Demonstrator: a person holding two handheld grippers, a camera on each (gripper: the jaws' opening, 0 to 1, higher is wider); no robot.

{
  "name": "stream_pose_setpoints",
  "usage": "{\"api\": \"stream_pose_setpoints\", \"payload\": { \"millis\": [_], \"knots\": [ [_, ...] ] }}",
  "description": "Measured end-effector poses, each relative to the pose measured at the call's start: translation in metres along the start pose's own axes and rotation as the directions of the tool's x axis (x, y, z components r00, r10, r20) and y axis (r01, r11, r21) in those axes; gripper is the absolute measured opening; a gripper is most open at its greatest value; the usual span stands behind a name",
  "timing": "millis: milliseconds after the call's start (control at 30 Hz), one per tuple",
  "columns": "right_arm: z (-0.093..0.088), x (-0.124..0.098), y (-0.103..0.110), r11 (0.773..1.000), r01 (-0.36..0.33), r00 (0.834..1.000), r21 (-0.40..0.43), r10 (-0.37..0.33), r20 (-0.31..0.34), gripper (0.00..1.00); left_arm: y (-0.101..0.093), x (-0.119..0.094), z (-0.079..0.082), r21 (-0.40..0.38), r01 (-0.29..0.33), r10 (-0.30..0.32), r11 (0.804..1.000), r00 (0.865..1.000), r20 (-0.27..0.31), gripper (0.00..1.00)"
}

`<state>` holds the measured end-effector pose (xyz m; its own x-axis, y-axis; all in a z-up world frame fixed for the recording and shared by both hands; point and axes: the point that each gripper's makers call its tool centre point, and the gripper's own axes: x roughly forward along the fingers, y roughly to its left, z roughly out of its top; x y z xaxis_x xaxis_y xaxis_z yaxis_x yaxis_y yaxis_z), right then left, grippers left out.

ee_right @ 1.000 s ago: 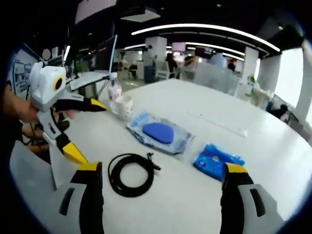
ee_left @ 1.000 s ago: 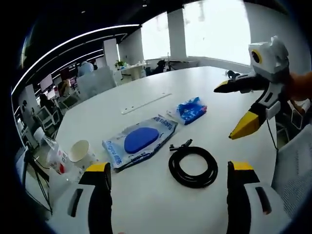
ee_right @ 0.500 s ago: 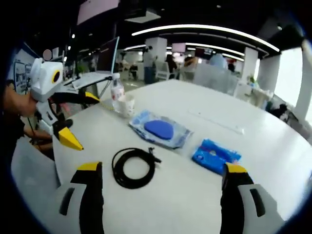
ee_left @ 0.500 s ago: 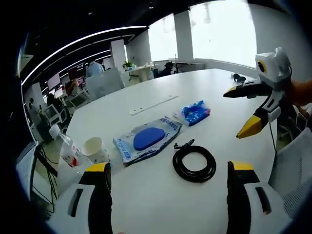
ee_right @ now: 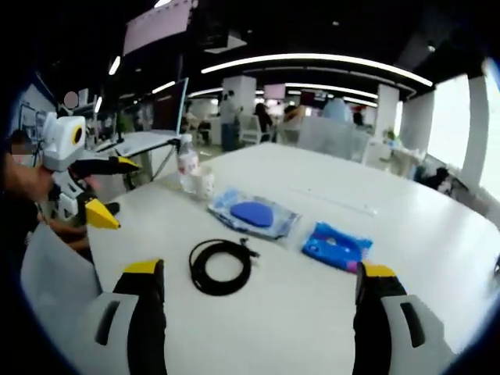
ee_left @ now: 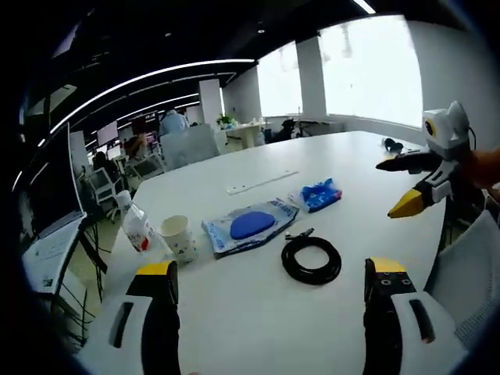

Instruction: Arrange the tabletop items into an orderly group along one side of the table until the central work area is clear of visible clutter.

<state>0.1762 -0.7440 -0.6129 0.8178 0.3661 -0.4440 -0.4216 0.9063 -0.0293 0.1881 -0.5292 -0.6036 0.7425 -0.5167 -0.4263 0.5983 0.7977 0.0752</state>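
No text legible: bottle (ee_left: 137,231) label, blue-pad packet (ee_left: 250,226) print too blurred to read.

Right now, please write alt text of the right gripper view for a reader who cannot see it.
A white table holds a coiled black cable, a clear pack with a blue oval, a blue packet, a paper cup and a bottle. The right gripper is open in front; the left gripper hangs open at left.

Opposite table edges, facing inward, cable (ee_left: 312,259) (ee_right: 221,266) seemingly shared

A white table (ee_left: 258,312) is seen across the frame; at its centre are laid a bottle (ee_left: 137,228), cup (ee_left: 178,237), pouch (ee_left: 250,226), cable (ee_left: 312,259) and blue pack (ee_left: 321,194).
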Motion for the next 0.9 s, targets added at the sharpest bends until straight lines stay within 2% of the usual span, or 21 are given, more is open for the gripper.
{"api": "stream_pose_setpoints", "payload": {
  "millis": [133,400,533,667,900],
  "knots": [
    [-0.006,-0.009,0.004,0.999,0.006,1.000,0.043,-0.006,0.003,1.00,0.001,-0.009,-0.012,0.020,-0.022,0.023,1.000,1.000,-0.018,0.99],
    [-0.017,-0.027,0.011,0.999,0.013,1.000,0.046,-0.014,0.021,1.00,-0.004,-0.020,-0.024,-0.022,-0.061,0.060,0.998,0.998,-0.018,0.99],
    [-0.024,-0.034,0.012,0.997,0.018,0.999,0.081,-0.021,0.037,1.00,-0.013,-0.023,-0.024,-0.027,-0.066,0.066,0.997,0.998,0.000,0.99],
    [-0.028,-0.038,0.012,0.997,0.015,0.999,0.079,-0.018,0.040,1.00,-0.016,-0.024,-0.027,-0.029,-0.070,0.070,0.997,0.998,-0.001,0.98],
    [-0.030,-0.038,0.011,0.995,0.018,0.997,0.098,-0.025,0.075,1.00,-0.014,-0.022,-0.031,0.011,-0.083,0.083,0.996,0.996,0.012,0.97]
  ]
}}
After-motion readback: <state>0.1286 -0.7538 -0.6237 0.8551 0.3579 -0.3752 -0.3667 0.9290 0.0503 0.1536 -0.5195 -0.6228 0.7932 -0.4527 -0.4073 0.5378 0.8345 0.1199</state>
